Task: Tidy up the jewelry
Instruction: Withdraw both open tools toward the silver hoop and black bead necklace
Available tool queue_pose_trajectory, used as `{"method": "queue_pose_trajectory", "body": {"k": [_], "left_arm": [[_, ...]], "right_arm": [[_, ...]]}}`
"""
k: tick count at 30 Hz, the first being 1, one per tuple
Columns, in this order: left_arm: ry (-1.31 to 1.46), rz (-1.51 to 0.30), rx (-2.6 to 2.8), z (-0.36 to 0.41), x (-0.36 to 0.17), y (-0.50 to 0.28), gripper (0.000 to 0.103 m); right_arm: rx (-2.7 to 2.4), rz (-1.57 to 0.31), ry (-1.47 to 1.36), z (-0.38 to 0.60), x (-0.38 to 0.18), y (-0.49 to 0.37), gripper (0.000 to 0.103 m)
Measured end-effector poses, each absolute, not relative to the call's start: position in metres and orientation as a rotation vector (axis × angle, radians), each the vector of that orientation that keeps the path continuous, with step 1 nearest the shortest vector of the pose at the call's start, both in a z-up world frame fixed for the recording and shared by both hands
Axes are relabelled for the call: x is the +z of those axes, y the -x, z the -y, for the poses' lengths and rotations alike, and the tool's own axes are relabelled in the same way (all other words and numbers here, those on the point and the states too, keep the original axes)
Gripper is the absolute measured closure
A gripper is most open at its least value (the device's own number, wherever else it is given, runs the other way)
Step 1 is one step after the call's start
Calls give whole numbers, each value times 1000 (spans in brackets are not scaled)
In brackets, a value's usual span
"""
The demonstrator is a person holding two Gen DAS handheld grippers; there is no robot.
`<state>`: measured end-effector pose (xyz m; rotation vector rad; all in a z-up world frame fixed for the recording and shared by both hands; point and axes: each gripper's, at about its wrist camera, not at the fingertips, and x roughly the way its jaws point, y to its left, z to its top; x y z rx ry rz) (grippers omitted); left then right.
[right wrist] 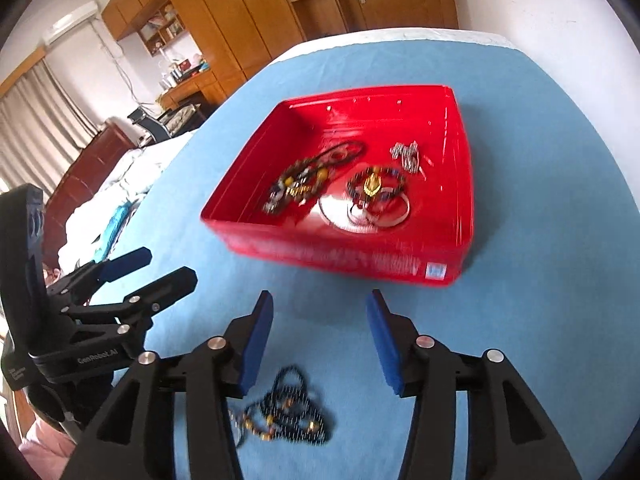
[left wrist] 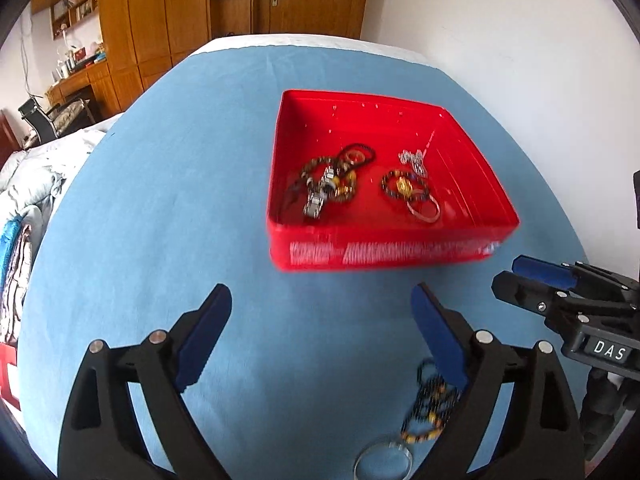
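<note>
Red plastic tray (left wrist: 384, 248) holding bracelets (left wrist: 328, 184) sits on a blue cloth (left wrist: 160, 200), beyond a beaded necklace (right wrist: 288, 412) lying between the empty, open left gripper (left wrist: 322, 312) and right gripper (right wrist: 320, 312).

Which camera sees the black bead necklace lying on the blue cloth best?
The right wrist view: the black bead necklace lies whole between the open fingers on the blue cloth. In the left wrist view, a gripper finger hides part of it, near the picture's bottom edge.

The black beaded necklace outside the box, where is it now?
The black beaded necklace lies on the blue cloth, near the camera, before the red box.
</note>
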<state>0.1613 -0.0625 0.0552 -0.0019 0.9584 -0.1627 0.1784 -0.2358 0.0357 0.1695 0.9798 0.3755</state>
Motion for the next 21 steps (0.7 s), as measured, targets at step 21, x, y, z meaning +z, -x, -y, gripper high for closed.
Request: {"method": "queue_pose_trajectory", "body": {"k": [21], "left_arm": [[19, -965, -153, 46, 48, -98, 12]], "right_arm": [[388, -1065, -135, 223, 18, -114, 40]]}}
